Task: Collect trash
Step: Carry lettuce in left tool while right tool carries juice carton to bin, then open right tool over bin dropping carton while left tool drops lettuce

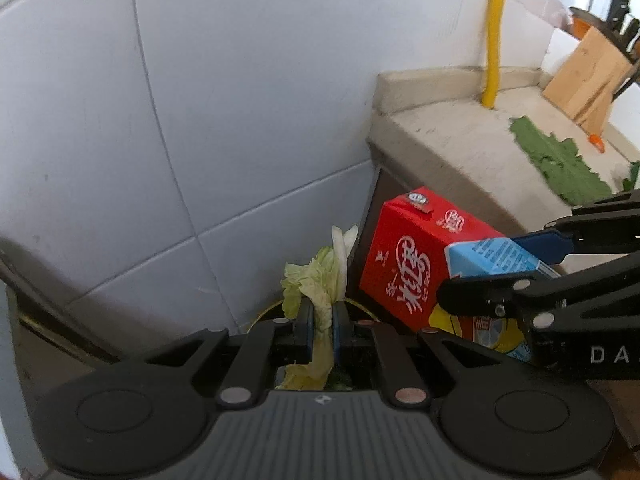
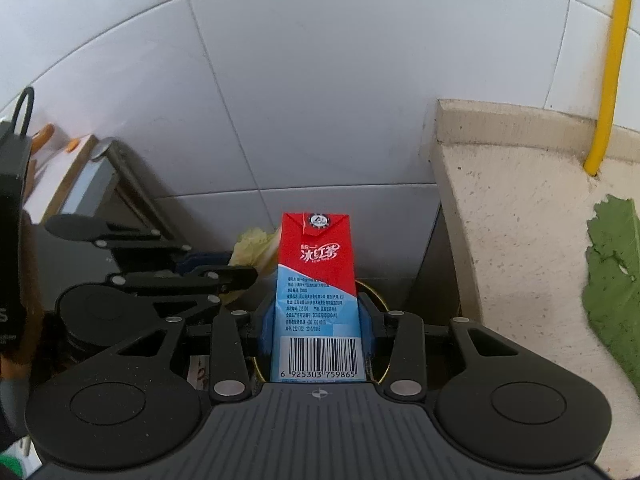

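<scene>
Glossy tiles behind; left gripper (image 1: 322,330) pinches limp cabbage leaf (image 1: 320,276), right gripper (image 2: 316,330) clamps boxy tea carton (image 2: 318,280).

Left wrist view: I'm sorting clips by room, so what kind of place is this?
Most likely a home kitchen. There is a tiled wall, a stone counter with a knife block and leaf scraps on it, and a yellow pipe that may be a gas line.
</scene>
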Demonstrator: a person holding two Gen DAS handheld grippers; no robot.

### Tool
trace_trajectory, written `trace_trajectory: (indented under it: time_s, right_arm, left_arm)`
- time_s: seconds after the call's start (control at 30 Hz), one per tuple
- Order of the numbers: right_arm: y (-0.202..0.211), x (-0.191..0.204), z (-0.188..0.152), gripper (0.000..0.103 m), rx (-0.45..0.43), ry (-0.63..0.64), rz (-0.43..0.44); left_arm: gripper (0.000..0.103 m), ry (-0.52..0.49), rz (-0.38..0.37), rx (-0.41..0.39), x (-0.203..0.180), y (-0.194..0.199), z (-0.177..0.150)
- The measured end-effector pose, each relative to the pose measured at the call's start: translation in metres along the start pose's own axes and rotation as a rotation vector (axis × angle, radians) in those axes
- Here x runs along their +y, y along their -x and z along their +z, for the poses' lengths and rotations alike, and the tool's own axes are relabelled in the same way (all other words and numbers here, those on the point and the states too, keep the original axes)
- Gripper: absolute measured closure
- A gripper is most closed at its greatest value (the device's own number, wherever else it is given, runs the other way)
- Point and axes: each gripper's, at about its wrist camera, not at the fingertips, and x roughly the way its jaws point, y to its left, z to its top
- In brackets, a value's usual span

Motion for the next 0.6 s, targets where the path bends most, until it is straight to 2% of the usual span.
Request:
trace_trajectory:
  time_s: [0.27, 0.4, 0.6]
  right_arm:
    - [-0.037, -0.004, -0.003, 0.056, 0.049, -0.046, 0.002]
    - [-0.052, -0.007, -0.002, 0.056, 0.073, -0.055, -0.002]
    - [-0.075, -0.015, -0.002, 0.054, 0.102, -0.087, -0.012]
  left_arm:
    - [0.097, 0.022, 0.024, 0.087, 0.008, -0.020, 0.000]
    - [0.095, 0.015, 0.044, 0.105, 0.008, -0.027, 0.001]
    - [0.085, 0.026, 0.073, 0.146, 0.011, -0.039, 0.003]
